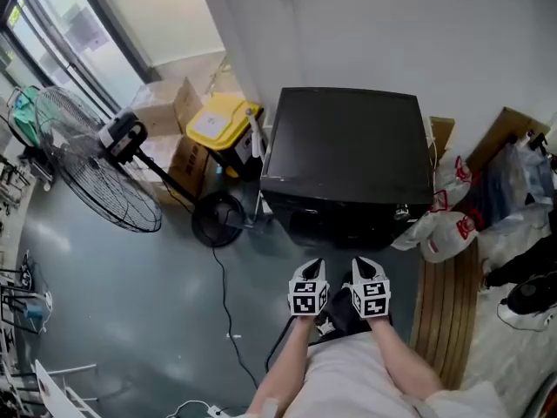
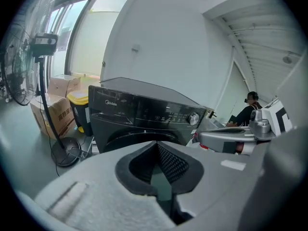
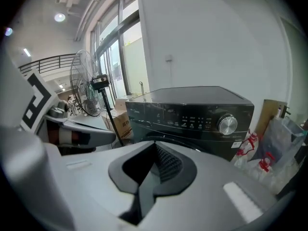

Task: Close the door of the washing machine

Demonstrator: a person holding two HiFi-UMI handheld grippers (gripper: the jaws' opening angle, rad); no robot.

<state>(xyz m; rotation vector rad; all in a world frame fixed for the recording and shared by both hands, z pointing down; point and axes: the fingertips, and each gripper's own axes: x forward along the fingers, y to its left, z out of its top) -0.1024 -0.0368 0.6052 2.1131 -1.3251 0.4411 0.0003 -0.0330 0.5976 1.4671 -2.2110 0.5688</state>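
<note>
The black front-loading washing machine (image 1: 348, 146) stands against the white wall, straight ahead of me. Its control panel with a silver dial (image 3: 227, 124) shows in both gripper views, and the round door (image 2: 139, 137) below the panel looks flush with the front. Both grippers hang side by side a short way in front of the machine, touching nothing. My left gripper (image 1: 312, 265) is shut and empty, its jaws meeting (image 2: 156, 146). My right gripper (image 1: 362, 262) is shut and empty as well (image 3: 155, 147). Each gripper sees the other beside it.
A standing fan (image 1: 96, 159) with its round base (image 1: 218, 219) is at the left, and a cable (image 1: 224, 294) trails over the grey floor. A yellow bin (image 1: 222, 127) and cardboard boxes (image 1: 174, 111) sit left of the machine. White plastic bags (image 1: 448, 229) and wooden planks (image 1: 444, 312) lie at the right.
</note>
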